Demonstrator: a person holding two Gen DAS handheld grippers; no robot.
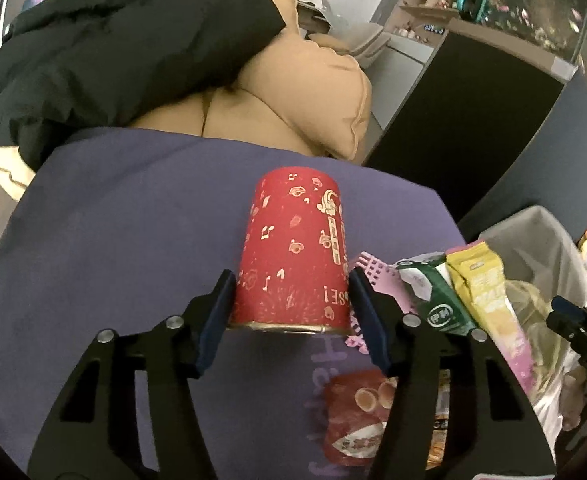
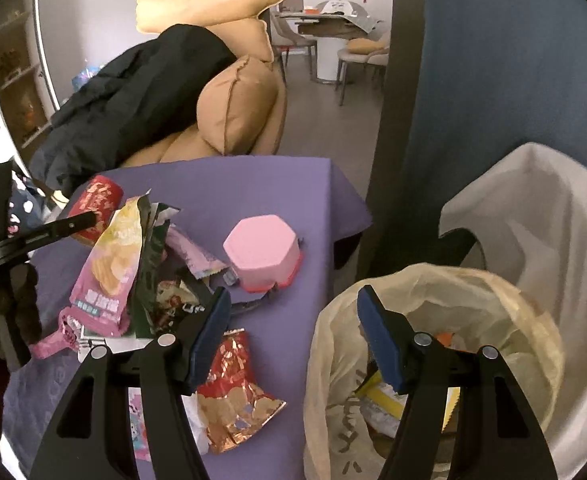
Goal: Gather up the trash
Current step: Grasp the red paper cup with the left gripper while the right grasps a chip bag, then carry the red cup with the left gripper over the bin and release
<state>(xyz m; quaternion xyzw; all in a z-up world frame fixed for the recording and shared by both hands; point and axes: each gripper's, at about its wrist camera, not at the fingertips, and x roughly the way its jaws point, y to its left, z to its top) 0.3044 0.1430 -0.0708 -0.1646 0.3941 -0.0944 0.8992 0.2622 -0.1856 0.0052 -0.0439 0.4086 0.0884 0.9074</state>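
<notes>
Purple tablecloth carries scattered wrappers. At twelve o'clock the left gripper clamps the red cup, mid-pickup; next, carry it to the lined bin at three o'clock, where the right gripper hangs spread apart, empty.

You've got soft, even indoor light, no hard shadows. Heavy fisheye bend with black vignette at your corners. Slight blur on the snack wrappers low in your left view; both views grainy.
</notes>
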